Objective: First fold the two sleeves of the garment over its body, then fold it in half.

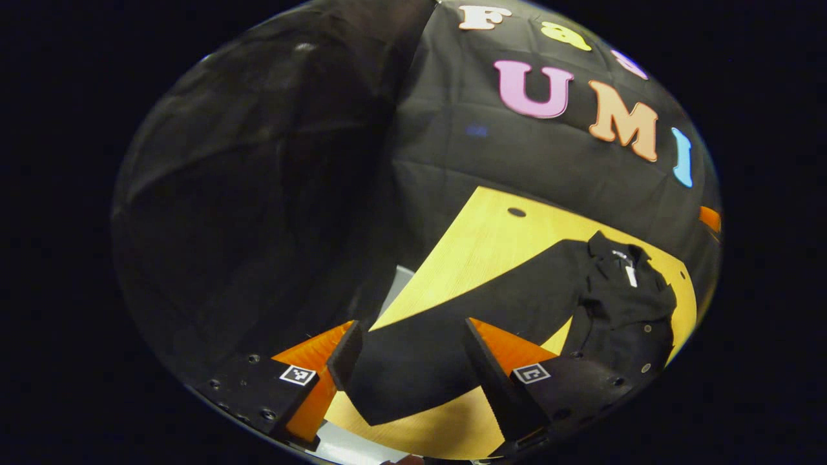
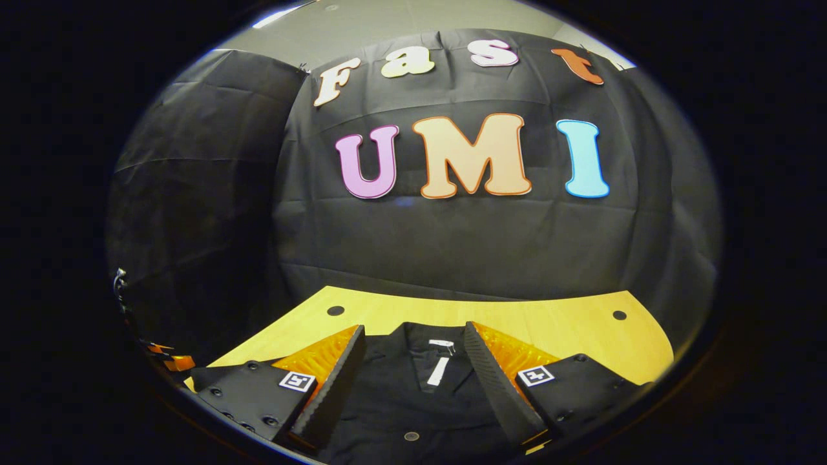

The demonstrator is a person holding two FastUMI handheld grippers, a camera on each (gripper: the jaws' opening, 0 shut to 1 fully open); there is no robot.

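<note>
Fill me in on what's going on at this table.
A black shirt lies flat on the wooden table, collar toward the booth wall. One long sleeve stretches out sideways across the wood, not yet folded over the body. The left tongs hang open over the end of that sleeve, fingers either side of it and not gripping. The right tongs are open too, hovering over the collar and its white tag. No fold shows yet.
</note>
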